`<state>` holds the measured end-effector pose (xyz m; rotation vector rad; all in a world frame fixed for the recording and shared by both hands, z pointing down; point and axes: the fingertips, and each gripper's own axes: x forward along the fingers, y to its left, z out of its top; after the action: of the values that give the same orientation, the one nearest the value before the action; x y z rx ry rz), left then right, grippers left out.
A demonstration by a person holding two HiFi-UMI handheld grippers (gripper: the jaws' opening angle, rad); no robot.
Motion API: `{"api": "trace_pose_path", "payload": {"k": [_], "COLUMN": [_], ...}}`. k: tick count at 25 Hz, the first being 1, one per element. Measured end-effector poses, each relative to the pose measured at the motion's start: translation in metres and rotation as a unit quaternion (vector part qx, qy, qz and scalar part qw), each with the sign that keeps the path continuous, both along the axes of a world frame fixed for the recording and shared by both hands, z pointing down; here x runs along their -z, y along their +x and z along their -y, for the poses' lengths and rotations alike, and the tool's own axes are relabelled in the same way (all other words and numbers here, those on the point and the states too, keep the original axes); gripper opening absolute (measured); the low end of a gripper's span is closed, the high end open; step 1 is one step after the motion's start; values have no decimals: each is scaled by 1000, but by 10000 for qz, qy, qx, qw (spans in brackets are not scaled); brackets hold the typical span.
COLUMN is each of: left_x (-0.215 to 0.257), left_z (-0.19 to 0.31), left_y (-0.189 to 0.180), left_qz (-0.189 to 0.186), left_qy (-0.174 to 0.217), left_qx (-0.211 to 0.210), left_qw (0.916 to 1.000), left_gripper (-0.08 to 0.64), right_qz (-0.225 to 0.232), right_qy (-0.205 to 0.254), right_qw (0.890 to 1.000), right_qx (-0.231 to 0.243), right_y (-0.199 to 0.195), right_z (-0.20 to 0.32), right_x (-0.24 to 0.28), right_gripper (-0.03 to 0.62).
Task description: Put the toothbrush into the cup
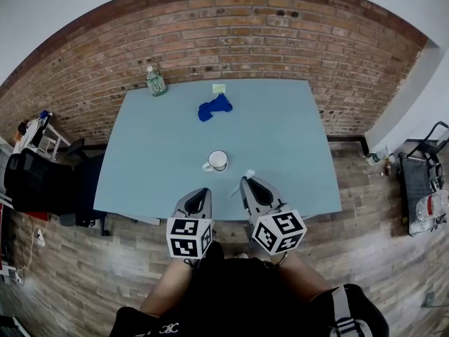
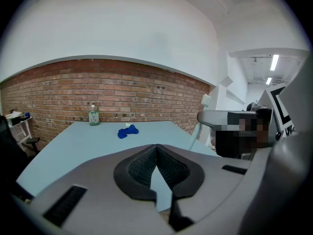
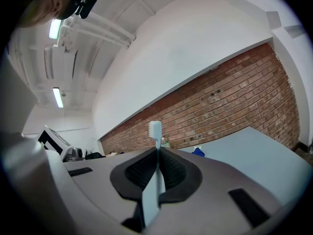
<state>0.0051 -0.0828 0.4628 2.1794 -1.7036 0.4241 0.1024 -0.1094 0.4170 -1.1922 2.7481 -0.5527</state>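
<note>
A white mug (image 1: 217,161) stands on the light blue table (image 1: 154,160), near its front middle. My right gripper (image 1: 248,182) hovers just right of the mug, shut on a pale blue toothbrush (image 1: 245,176). In the right gripper view the toothbrush (image 3: 154,146) sticks up between the shut jaws of the right gripper (image 3: 157,152), bristle head on top. My left gripper (image 1: 204,191) hangs over the table's front edge, below the mug, shut with nothing in it. The left gripper (image 2: 156,146) view shows the toothbrush (image 2: 197,129) at its right; the mug is hidden there.
A crumpled blue cloth (image 1: 214,108), a small yellow note (image 1: 219,88) and a green-labelled bottle (image 1: 156,81) sit toward the table's far side by the brick wall. A dark chair (image 1: 38,182) stands left of the table. A cart (image 1: 424,181) is at the right.
</note>
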Motion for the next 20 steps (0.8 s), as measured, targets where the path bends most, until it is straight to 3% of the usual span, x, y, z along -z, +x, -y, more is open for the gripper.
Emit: {"api": "trace_pose_path", "payload": {"k": [20], "left_x": [-10], "left_z": [111], "left_y": [-47], "left_qz": [-251], "left_qy": [-88], "left_qx": [-434], "left_qw": [9987], "left_gripper": [8], "right_qz": [-281], "right_qy": [-237], "right_qw": [9989], "right_qx": [-289], "right_y": [-58], "right_z": [100], "right_x": [-17], "right_gripper": [28]}}
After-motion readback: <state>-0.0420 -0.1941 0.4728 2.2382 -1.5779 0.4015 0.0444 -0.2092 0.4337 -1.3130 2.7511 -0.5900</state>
